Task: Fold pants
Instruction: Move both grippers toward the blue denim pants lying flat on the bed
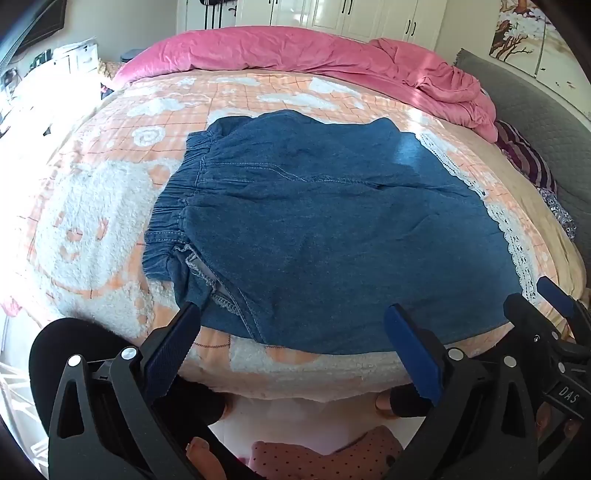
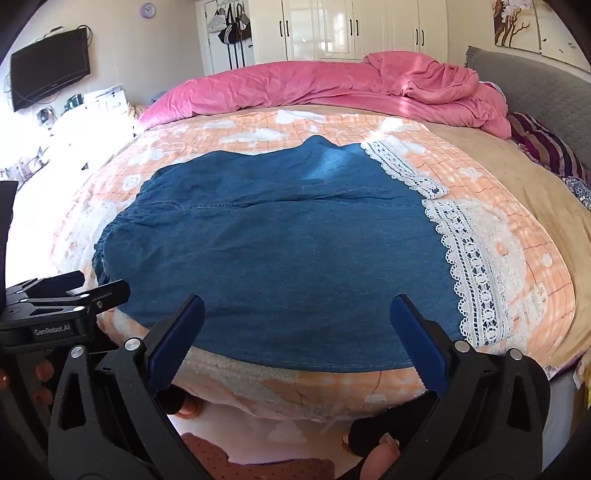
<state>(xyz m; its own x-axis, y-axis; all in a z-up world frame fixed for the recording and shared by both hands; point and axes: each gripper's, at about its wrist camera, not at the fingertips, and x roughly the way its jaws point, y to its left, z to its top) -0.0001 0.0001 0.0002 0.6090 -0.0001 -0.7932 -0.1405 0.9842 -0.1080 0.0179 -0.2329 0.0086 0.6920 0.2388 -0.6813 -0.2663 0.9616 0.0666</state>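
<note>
Where lettering can be read at all, it sits on the tools: the right wrist view shows "GenRobot.AI" in pale letters on the black body of the left gripper (image 2: 70,295), and the left wrist view shows "DAS" on the frame of the right gripper (image 1: 546,295) at the picture's right edge.

One pair of blue denim pants (image 1: 314,229) lies spread flat on the bed (image 1: 92,221), reaching close to its near edge. Its gathered elastic waistband (image 1: 173,206) is on the left, and a broad white lace trim (image 2: 472,273) borders each of the two leg ends on the right. A stitched seam runs across the cloth, and near the waistband a patch is turned over so that the paler inside and an overlocked edge show (only in the left wrist view).

Two grippers are counted, each with two blue-padded fingers (image 1: 173,347). The left gripper (image 1: 291,354) has its jaws spread wide with nothing between them, hanging over the near edge of the pants by the waistband. The right gripper (image 2: 295,339) is likewise wide apart and grips nothing, poised over the near edge toward the lace end.

Under the pants lies one peach fleece blanket (image 2: 498,177) with white shapes; behind it sits one crumpled pink duvet (image 2: 332,85). One dark television (image 2: 50,68) hangs on the wall at left, and one round clock (image 2: 147,10) sits above it.
</note>
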